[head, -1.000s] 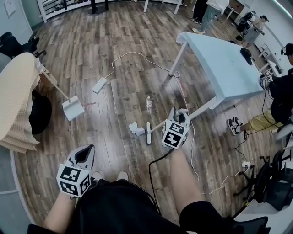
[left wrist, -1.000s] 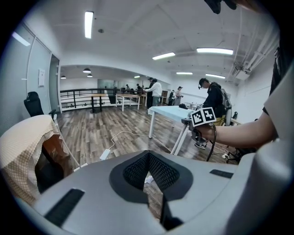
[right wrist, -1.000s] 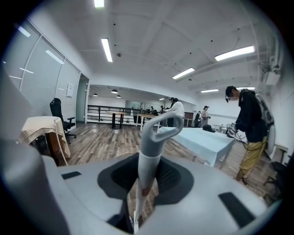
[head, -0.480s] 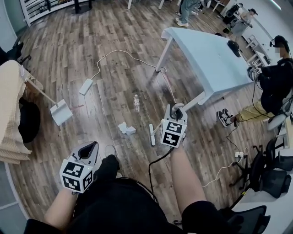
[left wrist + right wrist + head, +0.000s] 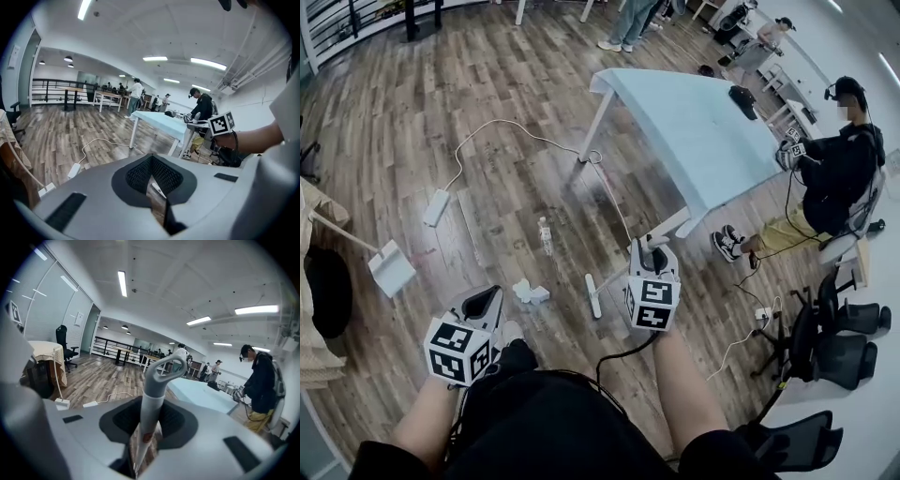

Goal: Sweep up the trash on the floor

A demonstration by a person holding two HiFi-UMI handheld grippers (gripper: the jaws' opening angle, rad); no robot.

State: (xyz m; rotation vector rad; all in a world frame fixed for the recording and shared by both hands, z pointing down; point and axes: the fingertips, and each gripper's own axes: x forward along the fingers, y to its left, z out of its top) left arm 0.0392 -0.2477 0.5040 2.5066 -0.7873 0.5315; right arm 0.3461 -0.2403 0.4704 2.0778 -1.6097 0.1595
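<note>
Head view: right gripper [image 5: 651,251] mid-frame, clamped on the broom [image 5: 594,298] handle, with the broom head on the floor just left of it. Crumpled paper [image 5: 528,292] sits left of the head, bottle [image 5: 546,234] above it, dustpan [image 5: 392,273] at far left. Left gripper [image 5: 484,302] is lower left.
Left gripper view: jaws down to a narrow slit, nothing in it.
Right gripper view: jaws pinch the grey handle, loop end sticking up centre frame

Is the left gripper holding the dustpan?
No, the dustpan sits on the floor off to the left, apart from the left gripper, which has nothing between its jaws.
</note>
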